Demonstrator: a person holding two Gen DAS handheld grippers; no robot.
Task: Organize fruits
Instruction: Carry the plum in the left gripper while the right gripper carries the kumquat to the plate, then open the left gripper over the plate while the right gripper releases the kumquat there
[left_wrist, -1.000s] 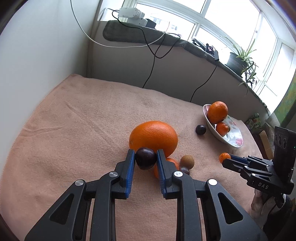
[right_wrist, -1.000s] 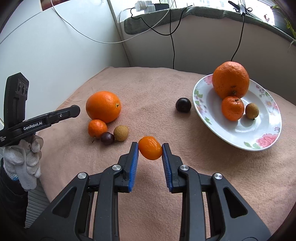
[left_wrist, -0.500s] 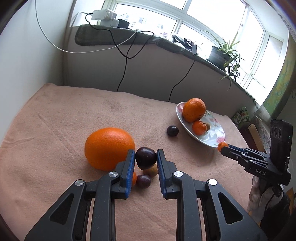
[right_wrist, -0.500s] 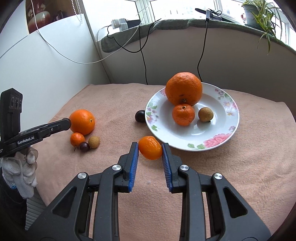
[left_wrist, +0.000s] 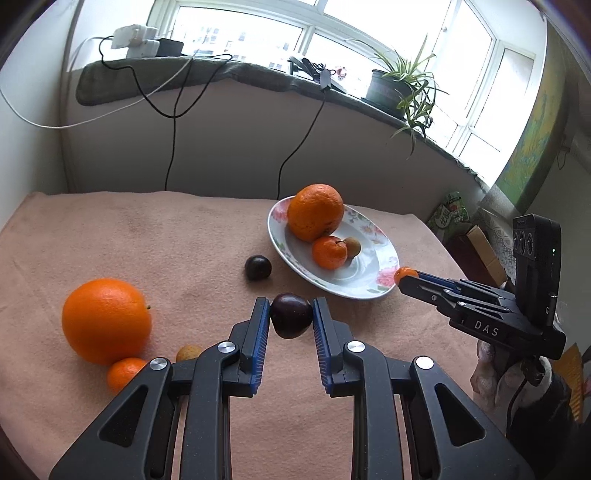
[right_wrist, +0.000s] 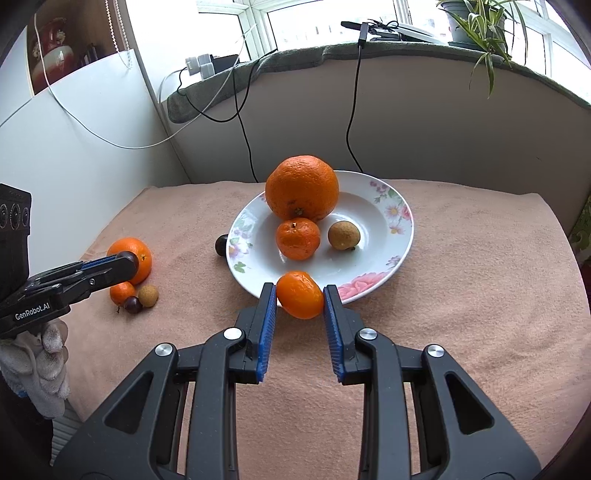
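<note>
Left wrist view: left tongs (left_wrist: 290, 314) clamp a dark plum (left_wrist: 290, 319); right tongs (right_wrist: 300, 295) clamp a small orange (right_wrist: 300, 294)

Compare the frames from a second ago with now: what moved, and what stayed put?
Both claws carried their fruit toward the plate: the left claw with its plum, the right claw with its small orange, now at the plate's near rim. Both grips stayed shut; fruit on the plate and blanket did not move.

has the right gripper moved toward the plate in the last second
Yes. The right gripper, shut on a small orange fruit, has closed in on the floral plate, whose near rim now sits at its fingertips.
</note>
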